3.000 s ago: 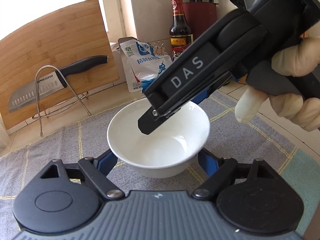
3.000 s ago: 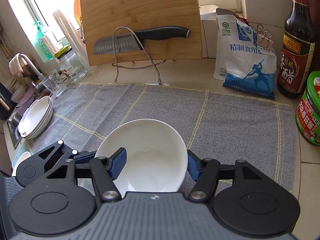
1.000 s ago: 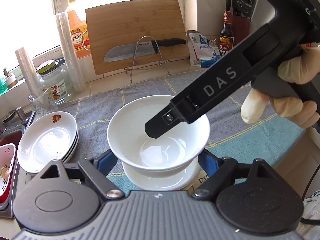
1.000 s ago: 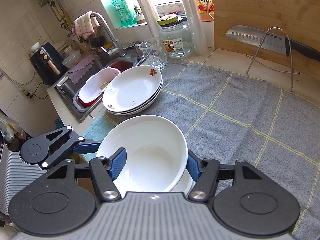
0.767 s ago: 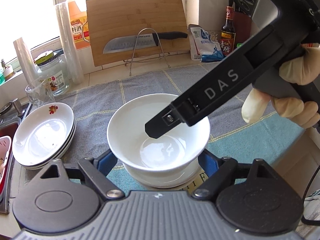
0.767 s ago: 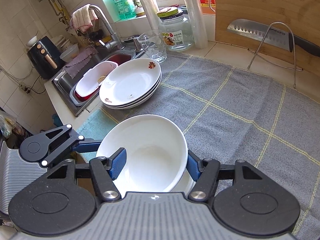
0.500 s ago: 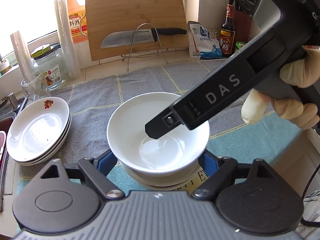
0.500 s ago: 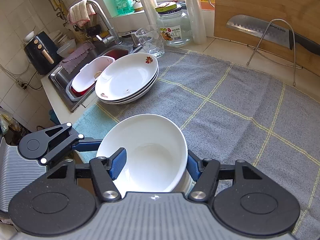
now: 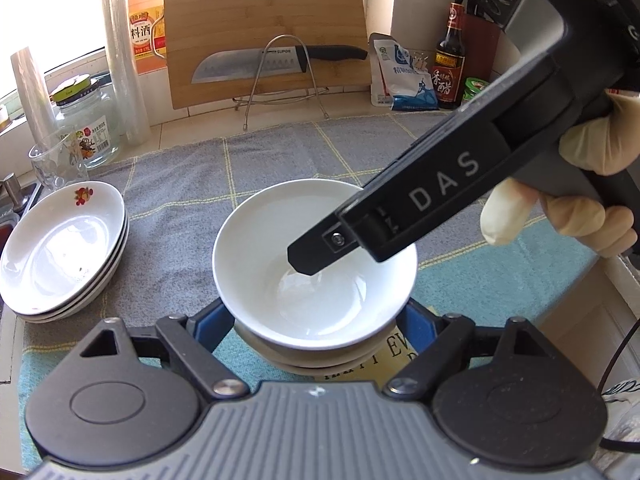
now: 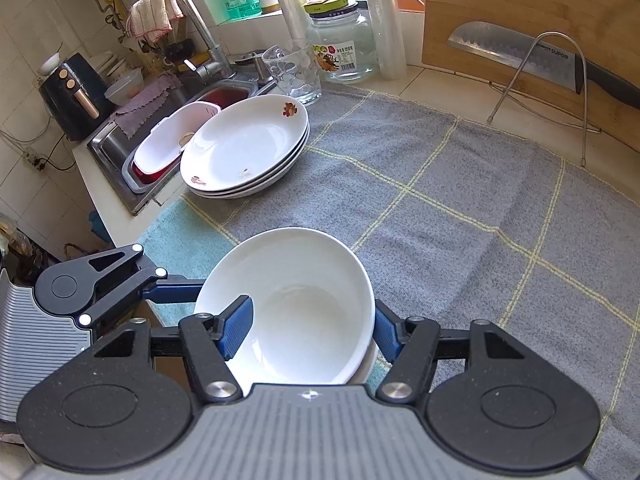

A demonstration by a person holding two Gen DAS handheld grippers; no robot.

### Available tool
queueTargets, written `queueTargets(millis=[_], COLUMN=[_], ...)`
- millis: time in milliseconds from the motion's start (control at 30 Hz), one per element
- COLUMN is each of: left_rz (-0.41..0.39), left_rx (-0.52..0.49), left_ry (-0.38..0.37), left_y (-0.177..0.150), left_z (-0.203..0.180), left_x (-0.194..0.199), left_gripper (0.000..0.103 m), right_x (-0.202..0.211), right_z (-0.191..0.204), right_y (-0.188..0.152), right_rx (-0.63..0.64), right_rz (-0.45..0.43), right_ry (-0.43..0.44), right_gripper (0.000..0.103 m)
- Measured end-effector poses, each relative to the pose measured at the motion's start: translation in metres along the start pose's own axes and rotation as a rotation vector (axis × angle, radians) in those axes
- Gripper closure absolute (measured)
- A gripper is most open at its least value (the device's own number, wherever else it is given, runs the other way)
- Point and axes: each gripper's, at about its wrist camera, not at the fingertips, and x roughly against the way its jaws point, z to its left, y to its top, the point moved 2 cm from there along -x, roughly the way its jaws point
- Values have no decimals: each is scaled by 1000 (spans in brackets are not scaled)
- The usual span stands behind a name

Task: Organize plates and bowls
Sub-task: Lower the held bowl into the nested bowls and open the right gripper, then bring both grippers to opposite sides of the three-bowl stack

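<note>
A white bowl (image 9: 276,248) sits nested on a second white bowl (image 9: 316,362) at the near edge of the towel. My left gripper (image 9: 316,320) has its blue pads on both outer sides of the top bowl. My right gripper (image 10: 310,330) holds the same bowl (image 10: 296,304), one pad inside the rim and one outside. The right gripper's body (image 9: 440,192) crosses over the bowl in the left wrist view. A stack of white flowered plates (image 9: 60,252) lies to the left, also in the right wrist view (image 10: 244,144).
A grey checked towel (image 10: 460,216) covers the counter. A glass (image 10: 292,76), a jar (image 10: 344,48) and the sink (image 10: 168,128) stand beyond the plates. A cutting board (image 9: 264,32), a knife on a wire stand (image 9: 276,62), a salt bag (image 9: 404,76) and a bottle (image 9: 450,60) line the back.
Both grippers carried the bowl from mid-towel to the near left edge and lowered it onto the second bowl; it now sits lower in that bowl than half a second ago.
</note>
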Motion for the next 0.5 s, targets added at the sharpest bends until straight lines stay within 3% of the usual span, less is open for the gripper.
queueTargets(millis=[100,167,500], left_rz=[4,6,-55], left_rx=[-2,-12,-9], left_ry=[-5,-3,-26], left_y=[-1,-2,-6], left_z=[0,0,7], left_x=[-1,-1,14], left_gripper=[14,13,6], right_x=[0,2,15], right_z=[-1,-2,2], right_y=[1,1,4], right_rx=[-18,-20,16], right_rz=[3,-7,-80], right_ry=[19,20,30], right_gripper=[29,20,8])
